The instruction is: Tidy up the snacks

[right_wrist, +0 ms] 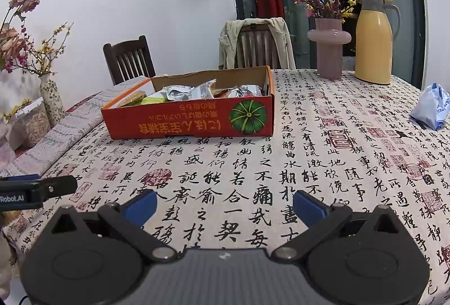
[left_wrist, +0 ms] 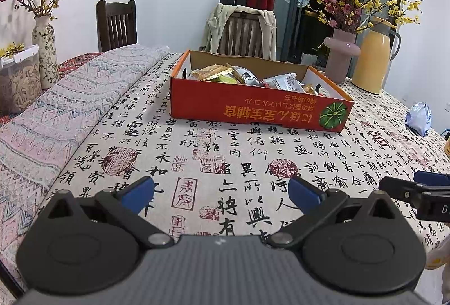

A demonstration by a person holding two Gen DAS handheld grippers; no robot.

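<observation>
Yellow object [left_wrist: 447, 146] cut off, unidentifiable.

"Robot.AI" on left gripper [right_wrist: 36, 192]

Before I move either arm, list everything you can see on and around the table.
snack box: one, orange-red cardboard, open, mid-table
snack packets: several, silver, yellow, green, inside the box
blue-white bag: one, on the cloth, far right
pink vase: one, holding yellow and red blossoms, back right
yellow thermos: one, right of the pink vase
floral vase: one, cream, far left
clear tub: one, white lid, beside the floral vase
folded cloth: one, pale patterned, along the table's left side
chairs: two, dark wood, behind the table; one draped with a beige jacket
left tongs: open, empty
right tongs: open, empty
</observation>
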